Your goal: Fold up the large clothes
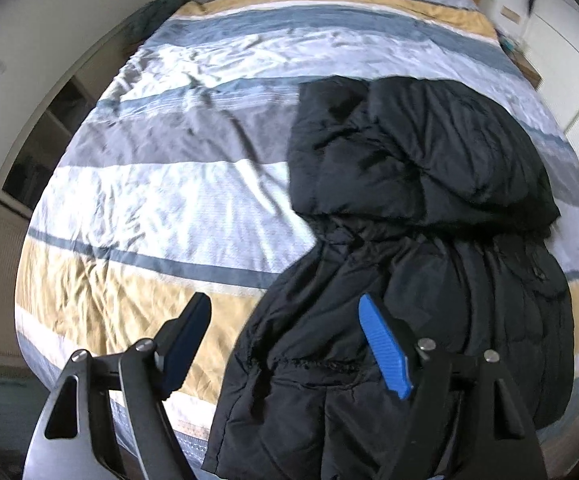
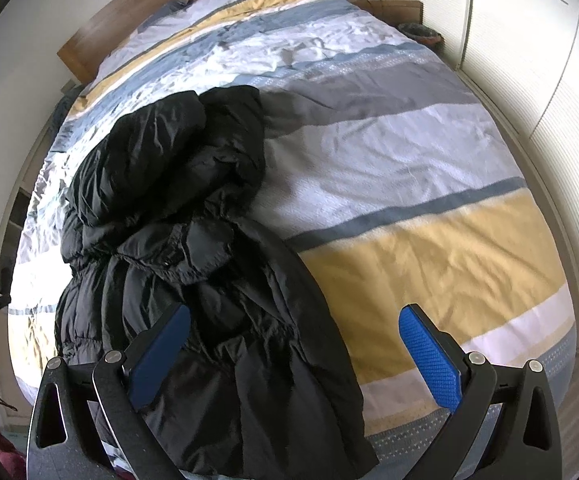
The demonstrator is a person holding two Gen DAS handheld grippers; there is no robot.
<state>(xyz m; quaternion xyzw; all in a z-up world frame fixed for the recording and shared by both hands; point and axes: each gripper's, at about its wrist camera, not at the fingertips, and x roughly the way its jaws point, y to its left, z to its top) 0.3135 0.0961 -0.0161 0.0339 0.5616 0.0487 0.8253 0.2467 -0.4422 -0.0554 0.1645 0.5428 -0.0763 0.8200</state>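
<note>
While the long black puffy coat (image 1: 421,200) lies bunched on the striped bed (image 1: 161,200), running from the near edge toward the headboard, the left gripper (image 1: 285,344) and right gripper (image 2: 295,354) hang above its near end, both wide apart, holding nothing.

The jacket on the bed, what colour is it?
Black jacket; the right wrist view shows it best.

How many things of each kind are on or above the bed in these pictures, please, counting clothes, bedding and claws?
Black puffer jacket: 1
Striped duvet: 1
Claws, both open, holding nothing: 2 (left claw, right claw)
Total: 4
</note>
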